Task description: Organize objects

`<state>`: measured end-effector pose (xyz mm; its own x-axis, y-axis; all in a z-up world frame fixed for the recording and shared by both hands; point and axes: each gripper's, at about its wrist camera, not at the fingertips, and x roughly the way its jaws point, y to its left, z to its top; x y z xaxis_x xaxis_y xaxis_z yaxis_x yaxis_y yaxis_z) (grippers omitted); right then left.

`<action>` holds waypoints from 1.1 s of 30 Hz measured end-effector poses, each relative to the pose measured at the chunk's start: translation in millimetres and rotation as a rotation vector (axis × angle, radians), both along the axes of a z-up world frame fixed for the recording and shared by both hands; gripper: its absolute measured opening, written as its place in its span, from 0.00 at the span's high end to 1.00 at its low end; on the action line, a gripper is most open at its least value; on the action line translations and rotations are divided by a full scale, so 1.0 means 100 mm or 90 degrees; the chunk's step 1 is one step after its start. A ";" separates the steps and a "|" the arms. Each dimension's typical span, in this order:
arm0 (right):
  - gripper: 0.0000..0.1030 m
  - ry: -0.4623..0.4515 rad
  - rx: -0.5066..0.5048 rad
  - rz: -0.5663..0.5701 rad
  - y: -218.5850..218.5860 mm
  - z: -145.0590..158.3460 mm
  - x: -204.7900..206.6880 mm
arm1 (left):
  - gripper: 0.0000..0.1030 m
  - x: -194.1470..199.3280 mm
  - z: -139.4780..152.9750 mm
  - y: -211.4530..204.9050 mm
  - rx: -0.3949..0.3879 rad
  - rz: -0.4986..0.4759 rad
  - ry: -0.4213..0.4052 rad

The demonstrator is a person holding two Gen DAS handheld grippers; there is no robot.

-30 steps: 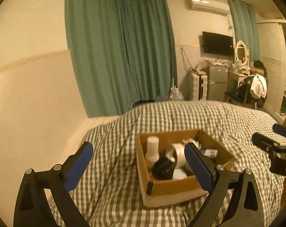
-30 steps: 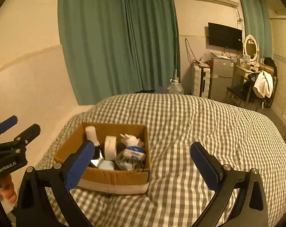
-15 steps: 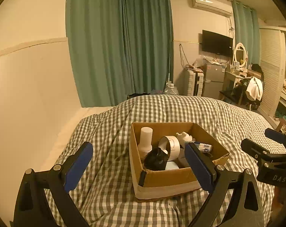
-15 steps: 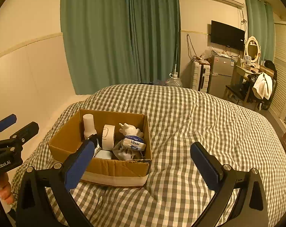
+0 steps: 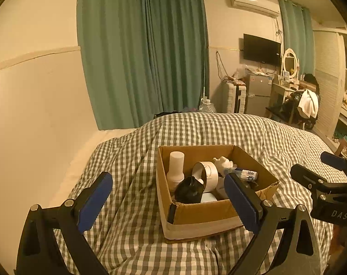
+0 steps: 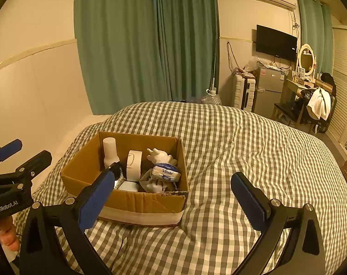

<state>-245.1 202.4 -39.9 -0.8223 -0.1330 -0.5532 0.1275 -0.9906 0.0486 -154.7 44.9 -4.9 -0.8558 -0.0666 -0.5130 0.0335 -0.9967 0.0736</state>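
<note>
Clutter crowds the cardboard box (image 6: pixel 136 202) on the soft bed (image 6: pixel 242 142); both jaws gape empty, and a careless reach probably topples the white bottle (image 5: pixel 176 168).

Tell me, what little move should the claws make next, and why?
Probably the right claw should dip down and left into the cardboard box toward the Vinda tissue pack. Both claws are open and empty, the left claw included, everything is piled in the box on the checked blanket, and the pack lies on top at the near right corner.
</note>
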 end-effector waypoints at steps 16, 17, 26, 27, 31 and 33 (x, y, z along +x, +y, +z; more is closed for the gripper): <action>0.01 -0.001 -0.001 -0.012 0.04 0.02 -0.01 | 0.02 -0.03 -0.02 -0.02 0.003 0.007 -0.011; 0.01 -0.003 -0.001 -0.012 0.04 0.02 -0.02 | 0.02 -0.03 -0.02 -0.01 0.002 0.006 -0.011; 0.01 -0.009 0.000 -0.011 0.03 0.01 -0.03 | 0.02 -0.02 -0.02 0.00 -0.001 0.000 -0.015; 0.01 -0.011 0.001 -0.010 0.03 0.01 -0.04 | 0.02 -0.02 -0.02 0.01 -0.002 0.000 -0.014; 0.01 -0.020 0.002 -0.013 0.00 -0.02 -0.04 | 0.02 0.00 -0.01 0.01 0.000 0.001 -0.014; 0.01 -0.021 0.002 -0.010 0.00 -0.03 -0.03 | 0.02 0.00 0.00 0.01 0.000 0.003 -0.012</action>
